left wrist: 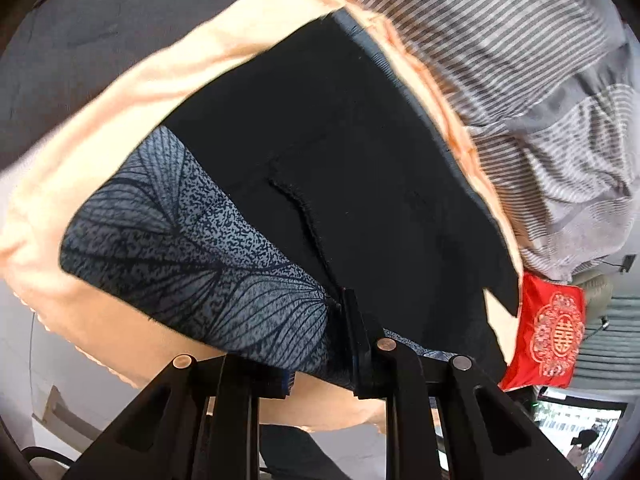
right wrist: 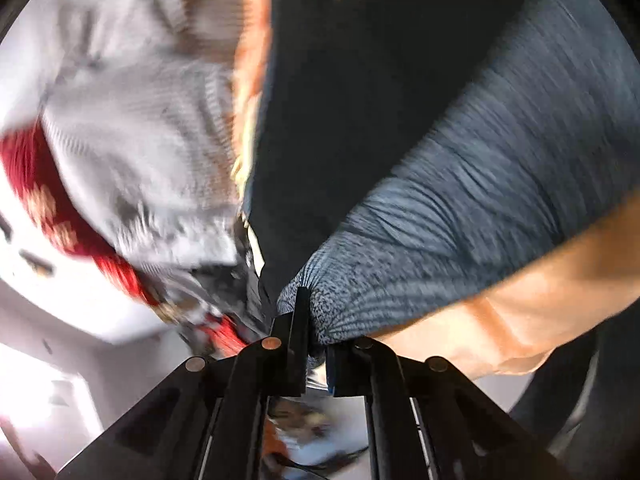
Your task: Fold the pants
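Striped bedding [left wrist: 520,60], red cushion [left wrist: 550,336], peach sheet [left wrist: 132,120]

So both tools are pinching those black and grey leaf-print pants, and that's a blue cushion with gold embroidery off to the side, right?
Not quite: the cushion is red with gold embroidery, not blue, as the left wrist view shows. The rest holds: the left tool and the right tool each pinch the pants.

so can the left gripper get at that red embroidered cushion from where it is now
Probably not as things stand. The left gripper is shut on the pants, so it isn't free. The red cushion lies off to its side past the peach blanket's edge, with nothing visibly blocking it.
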{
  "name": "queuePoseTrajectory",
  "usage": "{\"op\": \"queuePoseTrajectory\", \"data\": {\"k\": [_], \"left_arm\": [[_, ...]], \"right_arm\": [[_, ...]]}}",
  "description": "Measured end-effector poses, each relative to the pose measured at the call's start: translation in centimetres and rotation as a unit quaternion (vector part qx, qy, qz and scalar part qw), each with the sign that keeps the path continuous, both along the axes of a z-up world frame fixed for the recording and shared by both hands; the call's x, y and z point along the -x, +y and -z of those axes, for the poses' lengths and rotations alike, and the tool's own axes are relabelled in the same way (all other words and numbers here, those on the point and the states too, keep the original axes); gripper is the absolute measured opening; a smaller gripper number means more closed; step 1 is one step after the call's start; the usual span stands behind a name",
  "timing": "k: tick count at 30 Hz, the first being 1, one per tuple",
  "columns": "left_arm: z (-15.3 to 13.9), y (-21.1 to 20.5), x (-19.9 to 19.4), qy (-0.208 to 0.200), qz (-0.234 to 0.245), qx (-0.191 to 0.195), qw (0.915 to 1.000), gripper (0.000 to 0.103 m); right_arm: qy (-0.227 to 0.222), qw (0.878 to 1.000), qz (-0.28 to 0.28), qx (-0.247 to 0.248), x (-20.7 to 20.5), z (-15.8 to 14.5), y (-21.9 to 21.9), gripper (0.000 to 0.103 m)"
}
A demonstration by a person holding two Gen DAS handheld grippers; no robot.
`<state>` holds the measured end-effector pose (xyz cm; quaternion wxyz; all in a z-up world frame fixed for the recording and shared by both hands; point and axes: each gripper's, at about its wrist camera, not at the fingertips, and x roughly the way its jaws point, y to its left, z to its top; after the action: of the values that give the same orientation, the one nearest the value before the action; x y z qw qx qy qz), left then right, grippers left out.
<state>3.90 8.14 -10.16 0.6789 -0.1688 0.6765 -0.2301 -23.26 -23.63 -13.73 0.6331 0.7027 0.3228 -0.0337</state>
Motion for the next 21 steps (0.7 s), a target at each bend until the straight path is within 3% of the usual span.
{"op": "queuePoseTrajectory", "data": {"k": [4,11,16,21], "left_arm": [[-2.9,-0.1,-0.9,-0.021,0.001,0.013,0.9997,0.021],[-6.2,-4.5,-5.7,-0.060,0.007,0.021,0.9980,0.021],[-5.7,-9.6,-11.4,-0.087,0.007,0.000,0.9961,0.021],[-1.5,-13.4,-16.5,-0.086,-0.010,-0.053,0.9948,0.021]], "right_arm": [[-0.007,0.997,-0.051,0.063,-2.9,-4.8,-2.1,0.007],[-0.013,0.990,-0.111,0.088,-10.1,-7.3,-7.4,0.007],[0.000,0.985,-0.149,0.085,-17.4,-6.3,-12.2,0.007],[0.048,0.973,-0.202,0.105,-25.3,-2.0,-16.1,0.009]]}}
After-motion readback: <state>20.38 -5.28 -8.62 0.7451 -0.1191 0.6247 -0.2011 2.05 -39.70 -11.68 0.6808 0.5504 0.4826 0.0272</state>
